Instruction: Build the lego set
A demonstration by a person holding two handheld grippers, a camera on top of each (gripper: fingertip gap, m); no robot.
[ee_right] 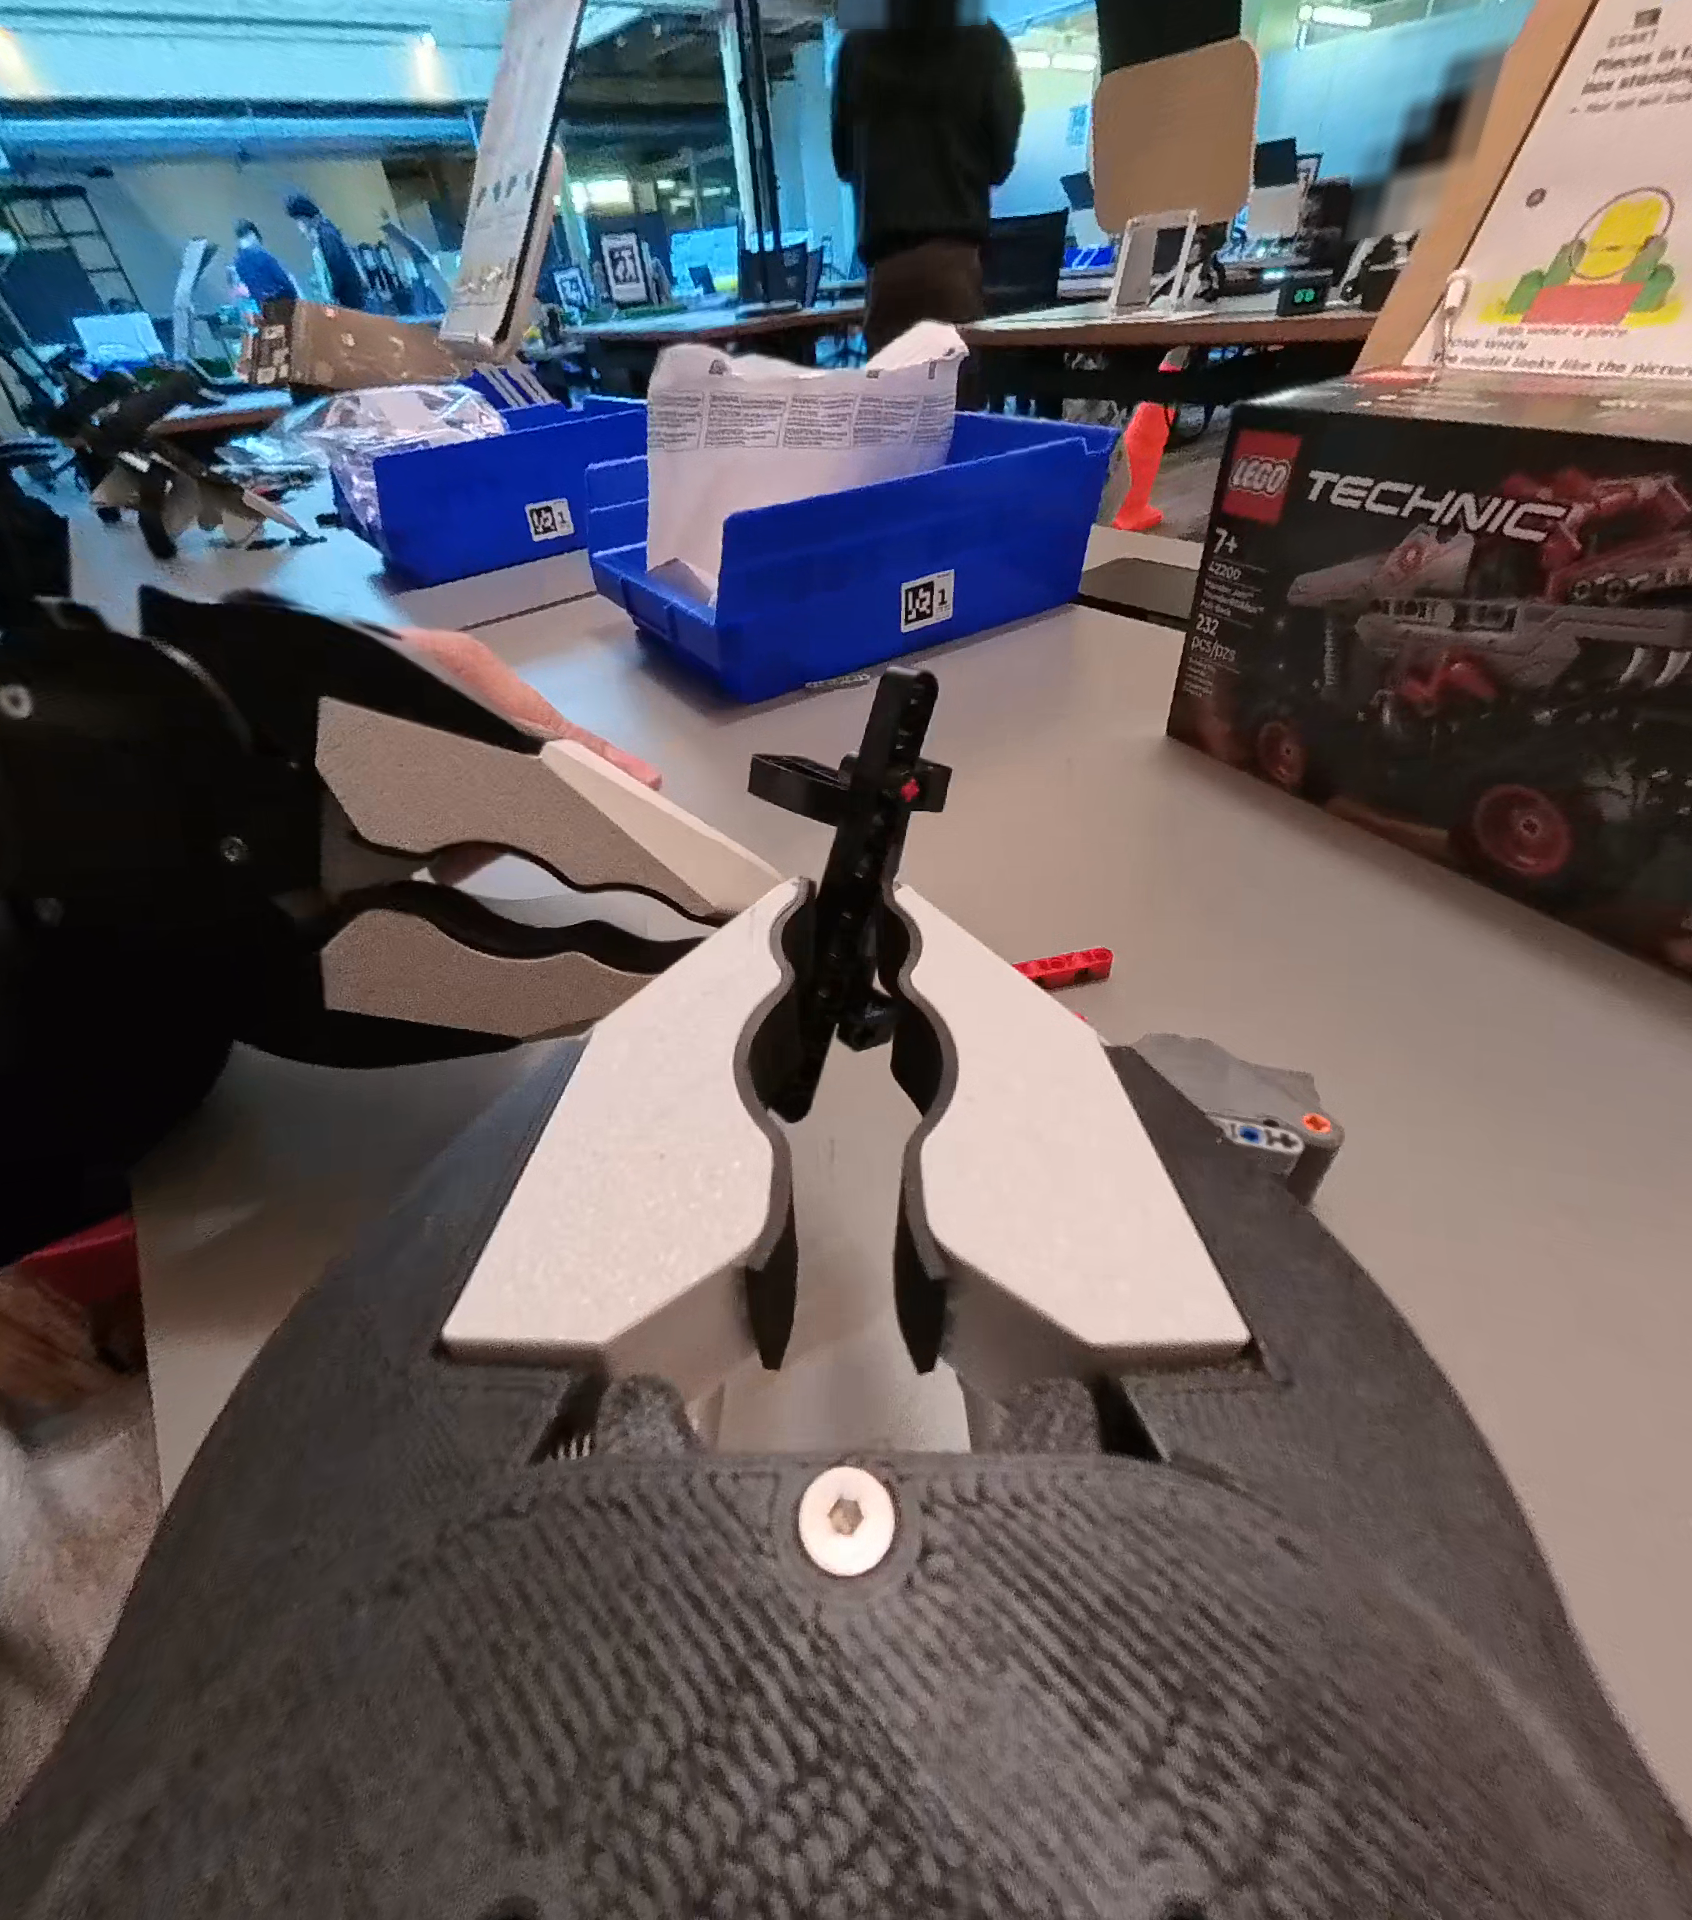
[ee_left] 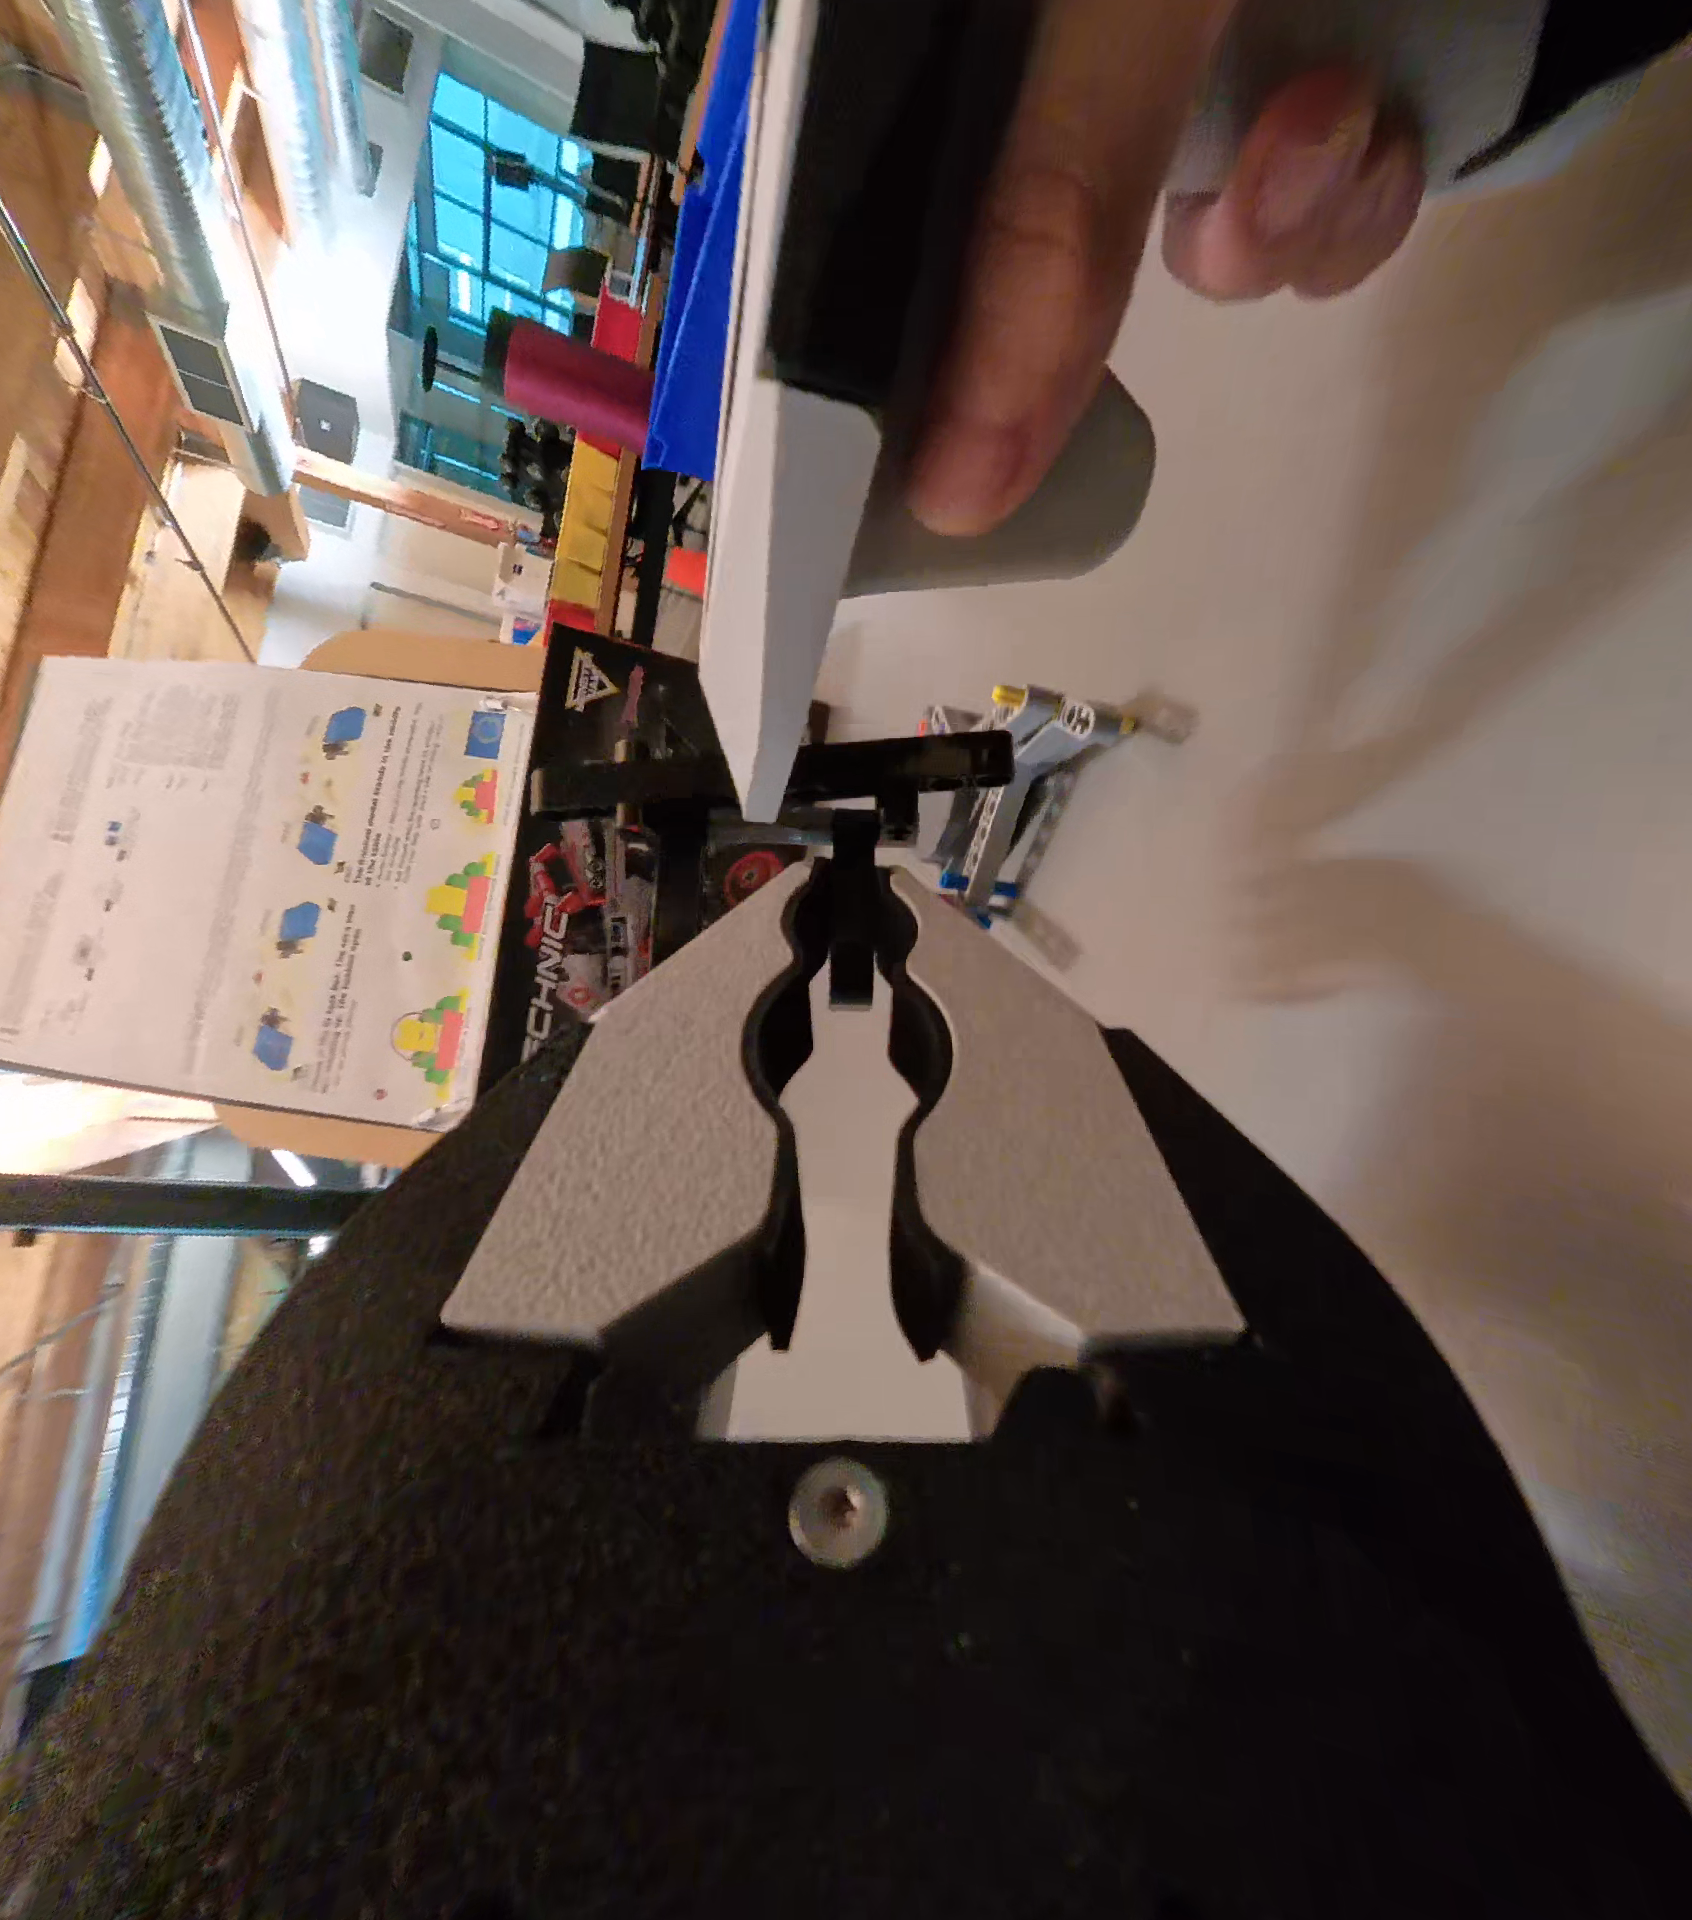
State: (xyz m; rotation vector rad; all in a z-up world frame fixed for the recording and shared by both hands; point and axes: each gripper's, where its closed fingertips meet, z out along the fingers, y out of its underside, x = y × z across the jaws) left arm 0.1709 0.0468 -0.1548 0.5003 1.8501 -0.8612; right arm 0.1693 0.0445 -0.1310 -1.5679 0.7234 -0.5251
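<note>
While two grippers pinch one black assembly [ee_right: 857, 831], two blue bins [ee_right: 852, 561] stand behind.

In the right wrist view, bare table [ee_right: 1444, 1195] lies open to the right up to the box [ee_right: 1507, 665]. The left gripper [ee_right: 717, 914] closes off the left side. Far ahead a blue bin [ee_right: 821, 582] blocks; a grey assembly [ee_right: 1247, 1101] sits near right.

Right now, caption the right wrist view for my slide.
Right gripper clamps a black Lego beam assembly upright while the left gripper closes in beside it.
</note>
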